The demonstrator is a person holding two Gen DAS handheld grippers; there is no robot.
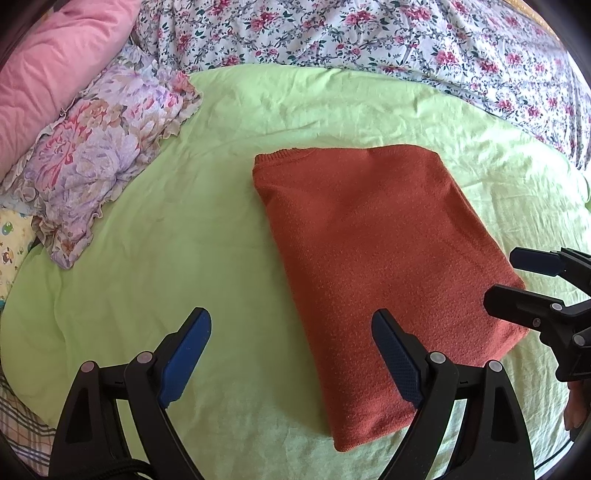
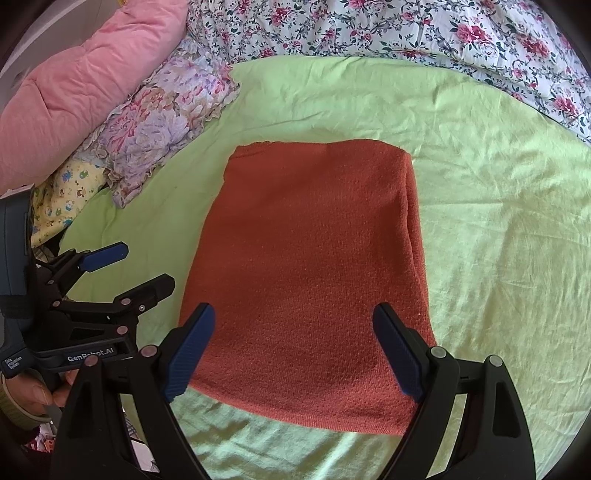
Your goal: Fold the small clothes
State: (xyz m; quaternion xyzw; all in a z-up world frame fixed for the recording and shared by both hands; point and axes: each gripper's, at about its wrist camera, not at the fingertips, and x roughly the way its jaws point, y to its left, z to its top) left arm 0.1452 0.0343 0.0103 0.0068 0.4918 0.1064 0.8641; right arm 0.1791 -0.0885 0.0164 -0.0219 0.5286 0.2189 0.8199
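Fingers [image 1: 195, 350] of your left gripper [image 1: 291, 354] stood wide apart, nothing between them; they hovered over the green sheet [image 1: 184, 229] with the right-hand finger above the near left edge of the rust-orange knit garment [image 1: 369, 258]. Fingers [image 2: 395, 350] of your right gripper [image 2: 293, 350] were likewise spread wide and empty, straddling the near end of the garment in the right wrist view.

The garment lay folded into a flat rectangle on the bed, near the middle of the green sheet. Its long axis ran away from you toward the flowered duvet [image 1: 369, 33]. In the left wrist view that axis leaned, the far end lying left and the near end right; in the right wrist view it ran nearly straight ahead. A ribbed hem showed at the far left corner. The right long edge showed stacked layers of fold in the right wrist view.

You held each gripper beside the other: the right one appeared at the right margin of the left view, just off the garment's right corner. A ruffled floral pillow [image 1: 99, 155] and a pink pillow [image 1: 55, 66] lay far left, well apart from the garment.
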